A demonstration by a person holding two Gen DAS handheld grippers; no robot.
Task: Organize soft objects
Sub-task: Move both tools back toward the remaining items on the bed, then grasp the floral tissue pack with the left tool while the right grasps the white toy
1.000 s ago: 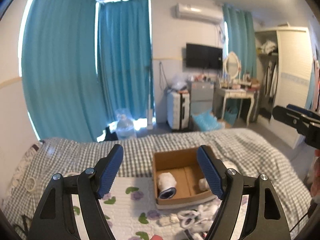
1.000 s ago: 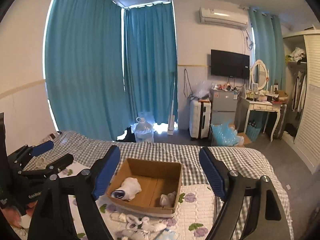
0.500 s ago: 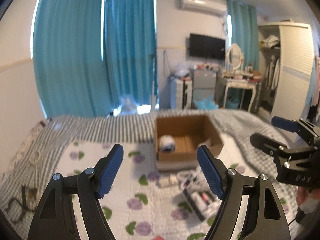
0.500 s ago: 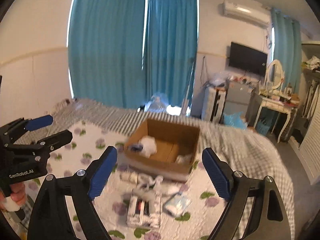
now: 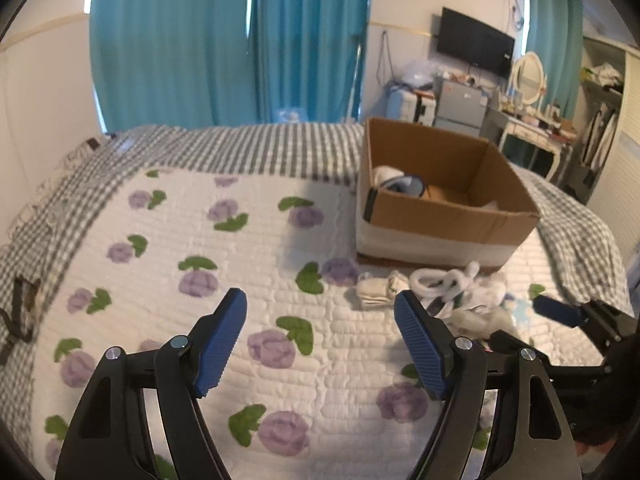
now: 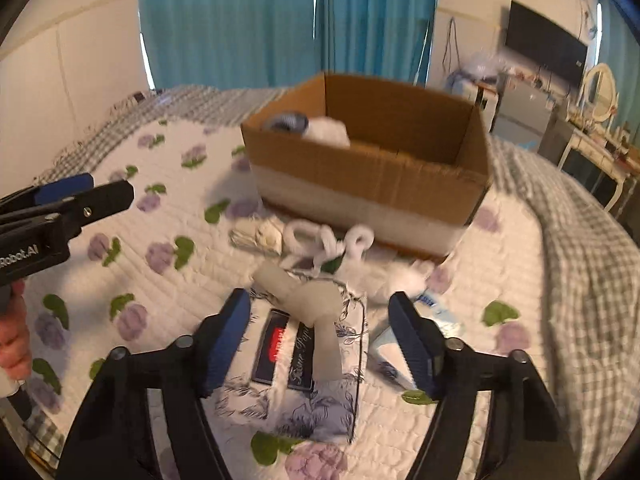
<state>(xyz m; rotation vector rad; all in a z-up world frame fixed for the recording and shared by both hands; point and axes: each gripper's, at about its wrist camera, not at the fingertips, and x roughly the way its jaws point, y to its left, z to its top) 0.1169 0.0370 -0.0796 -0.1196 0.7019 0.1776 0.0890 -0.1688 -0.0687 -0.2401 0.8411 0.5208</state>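
Sock [image 6: 316, 312] sits dead ahead of the right gripper [image 6: 318, 334], draped over a printed tissue pack [image 6: 304, 384] on the bed [image 6: 580, 280]. It's a pale grey sock, bent: one end points up-left toward the box, the other runs down between the blue pads. Long axis roughly in line with the gripper's pointing direction, so the jaws straddle it across its width.

Right jaws are closing, sock between them, pads not yet on it as far as I can tell; some motion blur there.

Left gripper [image 5: 320, 338] is spread wide, nothing between the jaws, hovering over bare quilt [image 5: 248, 240]. The pile is off to its right: folded cream cloth [image 5: 374, 290] just beyond its right pad, white fluffy loops [image 5: 444, 280] past that.

Cardboard box [image 6: 372, 168] stands behind the pile, open top, white and blue soft items already inside at the left end. In the right view the loops lie between sock and box front wall.

My read:
- right hand is the nearer one to the sock
- risk is pinching the tissue pack's wrapper along with it, since the sock lies flat on top
- box is straight ahead past the pile, short carry over the front wall
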